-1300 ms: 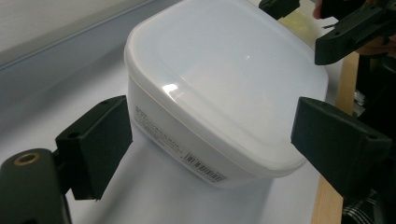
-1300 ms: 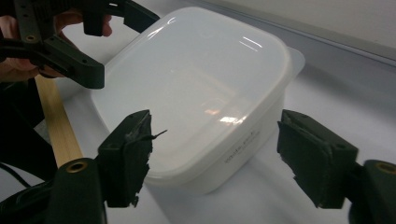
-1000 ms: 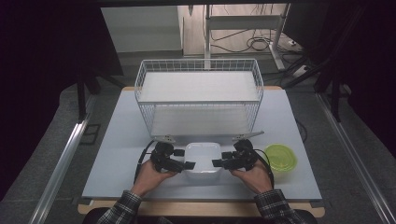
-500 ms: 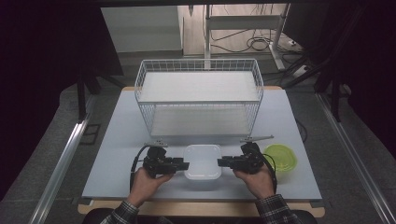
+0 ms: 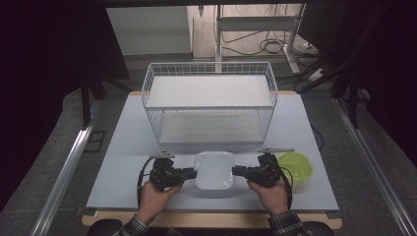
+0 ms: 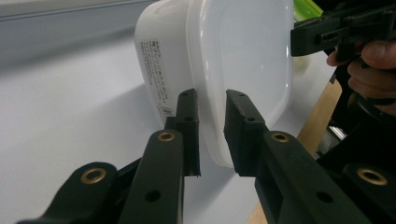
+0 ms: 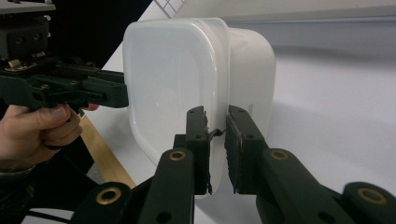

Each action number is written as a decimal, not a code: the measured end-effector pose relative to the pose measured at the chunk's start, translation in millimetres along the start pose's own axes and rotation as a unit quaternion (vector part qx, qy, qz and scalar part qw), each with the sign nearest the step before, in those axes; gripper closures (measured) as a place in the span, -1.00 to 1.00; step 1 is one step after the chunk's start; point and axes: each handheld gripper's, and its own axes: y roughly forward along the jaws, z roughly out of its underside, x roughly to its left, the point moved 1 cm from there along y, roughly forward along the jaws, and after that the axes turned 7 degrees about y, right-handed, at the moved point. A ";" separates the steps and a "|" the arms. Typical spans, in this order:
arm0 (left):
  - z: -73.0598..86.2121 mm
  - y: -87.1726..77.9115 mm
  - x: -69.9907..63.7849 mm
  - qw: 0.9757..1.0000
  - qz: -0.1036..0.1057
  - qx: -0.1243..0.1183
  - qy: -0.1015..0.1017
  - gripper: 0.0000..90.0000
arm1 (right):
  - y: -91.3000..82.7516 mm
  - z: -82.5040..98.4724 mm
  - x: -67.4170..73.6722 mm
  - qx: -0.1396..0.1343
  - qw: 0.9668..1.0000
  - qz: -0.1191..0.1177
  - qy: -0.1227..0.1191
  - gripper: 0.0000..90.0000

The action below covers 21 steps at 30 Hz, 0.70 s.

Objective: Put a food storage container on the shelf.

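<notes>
The white lidded container (image 5: 214,170) sits at six o'clock on the table (image 5: 123,147). Its lid rim is pinched at nine o'clock by the left gripper (image 5: 191,173) and at three by the right gripper (image 5: 238,171), whose jaws have just been closing; both sides should be raised evenly.

wire basket (image 5: 209,105) blocks the far middle of the table (image 5: 123,147), open lanes on both sides of it. near edge is crowded: white container (image 5: 214,170) sits between both grippers, green bowl (image 5: 295,165) just beside the right gripper (image 5: 236,170). left of the left gripper (image 5: 193,172), bare tabletop.
</notes>
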 end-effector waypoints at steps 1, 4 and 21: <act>-0.2 0.1 -0.3 1.000 -0.003 0.000 0.000 0.71 | 0.1 0.2 0.3 -0.002 1.000 0.002 -0.004 0.79; -0.1 1.5 0.1 1.000 -0.012 -0.005 -0.002 0.74 | 0.2 0.7 4.0 -0.009 1.000 0.015 -0.025 0.79; -30.0 -17.8 -2.9 0.998 -0.022 -0.043 0.031 0.76 | -11.4 -20.3 19.4 -0.059 0.996 0.004 -0.069 0.79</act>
